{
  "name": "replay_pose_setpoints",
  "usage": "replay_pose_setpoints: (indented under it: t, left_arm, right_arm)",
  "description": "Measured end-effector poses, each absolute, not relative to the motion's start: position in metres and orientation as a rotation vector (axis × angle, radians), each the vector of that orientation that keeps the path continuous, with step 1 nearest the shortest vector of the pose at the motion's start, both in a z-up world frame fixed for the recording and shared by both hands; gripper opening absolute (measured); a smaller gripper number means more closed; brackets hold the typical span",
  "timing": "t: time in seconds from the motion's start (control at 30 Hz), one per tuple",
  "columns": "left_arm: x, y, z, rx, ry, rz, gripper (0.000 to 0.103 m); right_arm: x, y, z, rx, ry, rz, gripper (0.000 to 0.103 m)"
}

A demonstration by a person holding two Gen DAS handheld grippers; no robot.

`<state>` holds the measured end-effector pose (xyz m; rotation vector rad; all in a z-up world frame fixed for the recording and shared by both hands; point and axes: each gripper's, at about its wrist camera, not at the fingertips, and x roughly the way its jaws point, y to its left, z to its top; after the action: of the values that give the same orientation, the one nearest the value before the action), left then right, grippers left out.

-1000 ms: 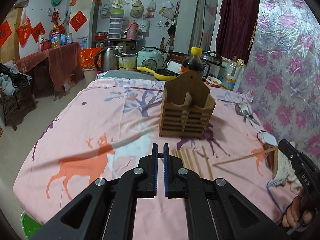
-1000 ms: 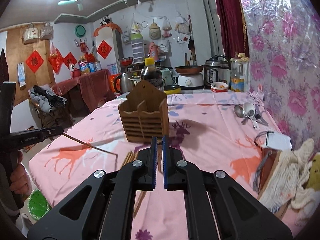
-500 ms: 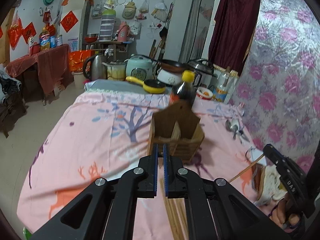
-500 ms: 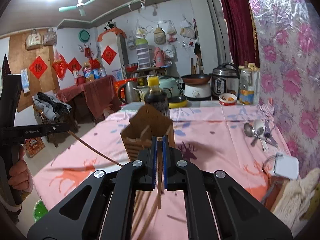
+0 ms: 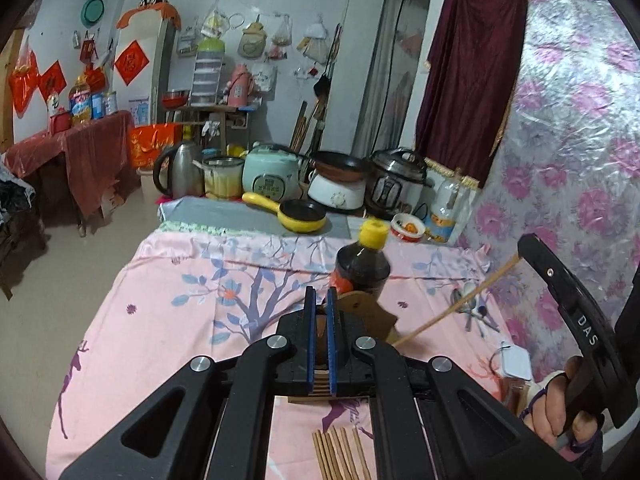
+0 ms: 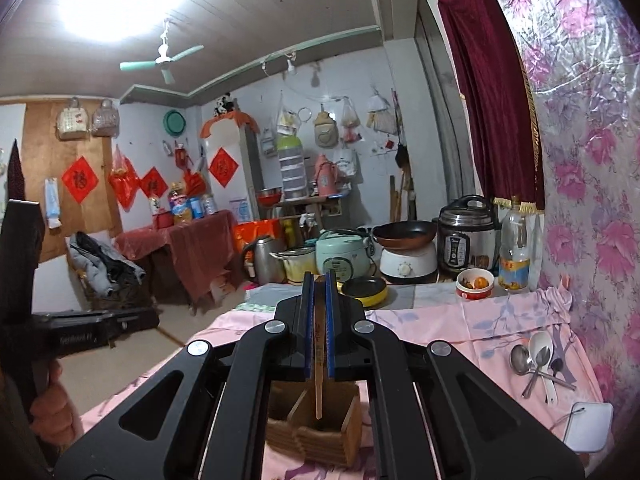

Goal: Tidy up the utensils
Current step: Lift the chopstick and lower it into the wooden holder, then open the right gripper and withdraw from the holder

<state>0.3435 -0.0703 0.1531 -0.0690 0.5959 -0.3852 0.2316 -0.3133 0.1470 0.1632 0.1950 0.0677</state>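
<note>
Right wrist view: right gripper (image 6: pixel 319 316), jaws clamped on a chopstick (image 6: pixel 318 376), has risen over the holder (image 6: pixel 316 432); insertion looks next. Left jaws together.

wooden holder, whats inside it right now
In the right wrist view the wooden holder has two open compartments that look empty. The chopstick held by the right claw hangs over the right one, tip near its rim. The claw's arms cover the holder's outer edges.

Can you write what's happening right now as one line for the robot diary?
right gripper: holds chopstick above wooden holder | left gripper: shut, empty | spare chopsticks: on tablecloth
</note>
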Motion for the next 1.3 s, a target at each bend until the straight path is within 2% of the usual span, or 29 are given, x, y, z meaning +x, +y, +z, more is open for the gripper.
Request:
replay_pose_setpoints:
  t: [0.13,0.23,0.33,0.37,0.7,0.93,1.07,1.3]
  left_arm:
    - [0.366,-0.067,0.124,-0.097,0.674,-0.388,0.006]
    - [0.375,-0.059,0.106,-0.130,0.717,-0.362,0.008]
    - [0.374,-0.046,0.098,-0.147,0.723,-0.330,0.027]
    - [0.372,-0.041,0.097,-0.151,0.718,-0.313,0.034]
    - [0.324,-0.006,0.084,-0.151,0.701,-0.220,0.055]
    - [0.298,0.012,0.055,-0.166,0.751,-0.175,0.060]
    - [0.280,0.021,0.039,-0.171,0.765,-0.139,0.066]
    - [0.241,0.015,0.011,-0.106,0.761,-0.094,0.076]
  right_arm:
    - [0.255,-0.306,0.116,0.159,0.272,0.060,0.006]
    - [0.262,-0.308,0.098,0.168,0.332,0.056,0.013]
    - [0.253,-0.310,0.098,0.157,0.323,0.036,0.018]
    - [0.246,-0.311,0.100,0.153,0.312,0.026,0.023]
    - [0.184,-0.312,0.117,0.161,0.251,-0.014,0.052]
    - [0.143,-0.301,0.110,0.145,0.228,-0.033,0.065]
    - [0.122,-0.293,0.102,0.122,0.211,-0.046,0.079]
    - [0.089,-0.289,0.076,0.130,0.226,-0.058,0.091]
